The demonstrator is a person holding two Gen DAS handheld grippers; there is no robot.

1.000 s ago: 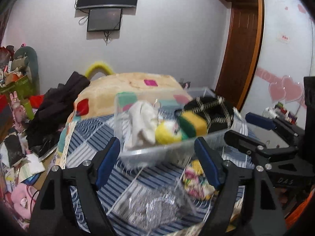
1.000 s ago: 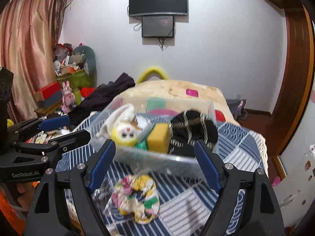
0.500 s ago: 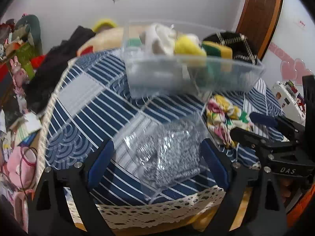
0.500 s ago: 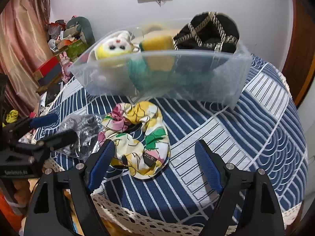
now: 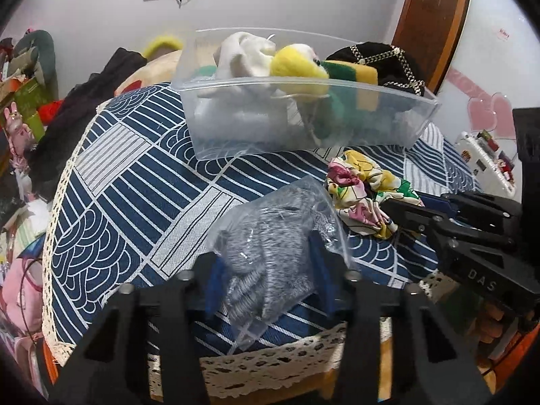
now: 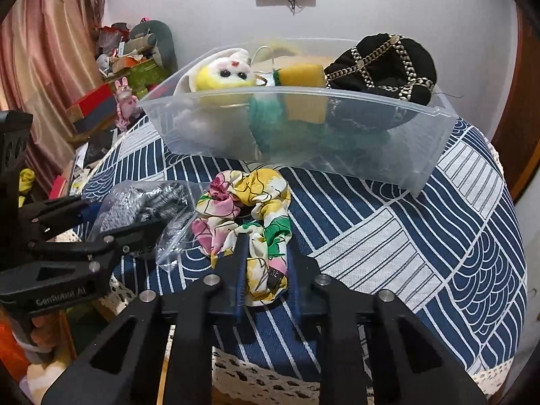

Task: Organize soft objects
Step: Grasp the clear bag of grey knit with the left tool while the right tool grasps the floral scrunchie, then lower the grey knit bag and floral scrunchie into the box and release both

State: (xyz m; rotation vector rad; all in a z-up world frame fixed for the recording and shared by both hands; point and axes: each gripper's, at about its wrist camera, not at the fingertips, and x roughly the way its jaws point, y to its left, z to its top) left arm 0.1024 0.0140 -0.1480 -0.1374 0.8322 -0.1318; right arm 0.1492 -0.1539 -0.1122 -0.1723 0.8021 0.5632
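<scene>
My left gripper (image 5: pixel 268 263) is shut on a clear plastic bag of grey knitwear (image 5: pixel 273 246) lying near the table's front edge; the bag also shows in the right wrist view (image 6: pixel 141 209). My right gripper (image 6: pixel 265 263) is shut on a floral scrunchie (image 6: pixel 249 209), which lies right of the bag (image 5: pixel 364 185). Behind both stands a clear plastic bin (image 6: pixel 303 141) holding a yellow plush toy (image 6: pixel 222 74), a yellow-green sponge (image 6: pixel 303 94) and a black hat with gold chains (image 6: pixel 381 64).
The table wears a blue-and-white patterned cloth (image 6: pixel 422 236) with a lace hem at the front edge (image 5: pixel 270 371). Clutter of boxes and toys sits to the left (image 6: pixel 111 94). A wooden door (image 5: pixel 435 17) stands at the right.
Both grippers dropped toward the table and closed: the left around the grey bag, the right around the scrunchie. One second ago both were open and raised before the bin.
</scene>
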